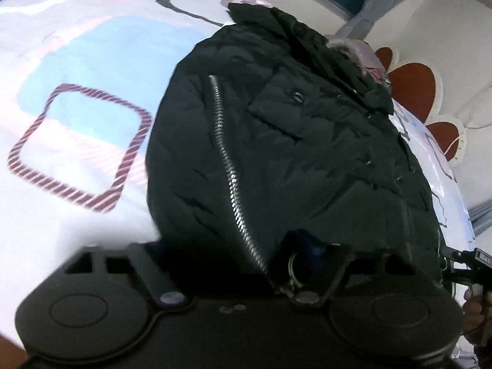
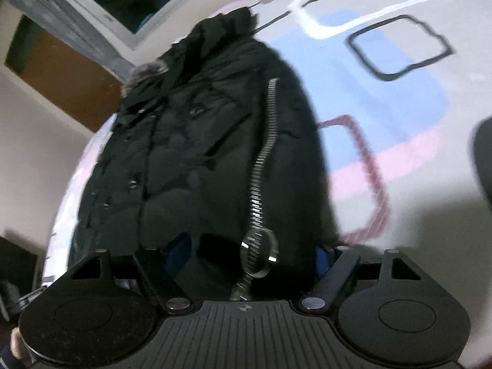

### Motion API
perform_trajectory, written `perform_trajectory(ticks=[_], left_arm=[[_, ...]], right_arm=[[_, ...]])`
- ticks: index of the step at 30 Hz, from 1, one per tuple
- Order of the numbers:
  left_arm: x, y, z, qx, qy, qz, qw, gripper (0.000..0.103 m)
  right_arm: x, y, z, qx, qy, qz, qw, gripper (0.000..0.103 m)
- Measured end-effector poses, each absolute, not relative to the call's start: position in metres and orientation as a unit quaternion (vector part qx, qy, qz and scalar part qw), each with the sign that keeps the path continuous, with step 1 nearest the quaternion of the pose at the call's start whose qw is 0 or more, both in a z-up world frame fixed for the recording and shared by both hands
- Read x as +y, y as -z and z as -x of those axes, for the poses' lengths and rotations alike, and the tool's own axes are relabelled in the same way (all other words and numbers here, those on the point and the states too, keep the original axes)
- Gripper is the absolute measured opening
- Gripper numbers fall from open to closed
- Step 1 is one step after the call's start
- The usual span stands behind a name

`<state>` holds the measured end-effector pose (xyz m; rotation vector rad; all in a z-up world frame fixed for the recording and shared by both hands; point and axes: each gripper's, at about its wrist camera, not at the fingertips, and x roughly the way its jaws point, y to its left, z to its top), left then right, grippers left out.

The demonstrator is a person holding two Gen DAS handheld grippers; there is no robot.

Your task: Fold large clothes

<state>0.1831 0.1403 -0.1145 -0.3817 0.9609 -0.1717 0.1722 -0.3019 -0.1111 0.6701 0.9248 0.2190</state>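
Here the black jacket (image 1: 301, 153) is laid on the patterned bedsheet (image 1: 77, 61) | its near hem is hidden behind both tools | left hand-held gripper (image 1: 243, 258) and right hand-held gripper (image 2: 246, 261) are pressed against it, fingertips buried, grip state undeterminable.

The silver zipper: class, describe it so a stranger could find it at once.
Start at the patterned bedsheet, then find the black padded jacket lying on it. Down the jacket's side runs the zipper, a bright metal line, the only shiny stripe on dark fabric.
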Motion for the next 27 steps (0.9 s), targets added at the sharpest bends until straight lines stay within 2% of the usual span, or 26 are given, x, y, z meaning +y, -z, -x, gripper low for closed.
perform_trajectory(ticks=[1,2,4,6,15,21,27], left_arm=[[0.138,0.116,-0.184,0.457,0.085,0.179,0.867,0.048],[0.141,0.117,-0.184,0.456,0.092,0.19,0.865,0.026],[0.148,0.12,-0.181,0.45,0.104,0.218,0.86,0.017],[0.155,0.119,-0.177,0.438,0.109,0.242,0.859,0.013],[0.185,0.06,-0.18,0.326,0.156,0.327,0.873,0.011],[0.189,0.005,-0.258,0.262,0.191,0.344,0.881,0.011],[0.183,-0.023,-0.355,0.246,0.198,0.347,0.883,0.011]], right_arm=[[-0.3,0.111,-0.174,0.436,-0.108,-0.309,0.838,0.072],[-0.296,0.112,-0.177,0.443,-0.11,-0.296,0.839,0.062],[-0.296,0.112,-0.178,0.45,-0.129,-0.293,0.834,0.023],[-0.303,0.106,-0.176,0.434,-0.146,-0.323,0.829,0.015],[-0.331,0.02,-0.192,0.295,-0.172,-0.415,0.843,0.012],[-0.332,-0.032,-0.266,0.242,-0.165,-0.444,0.847,0.012],[-0.353,-0.045,-0.367,0.238,-0.141,-0.504,0.818,0.012]])
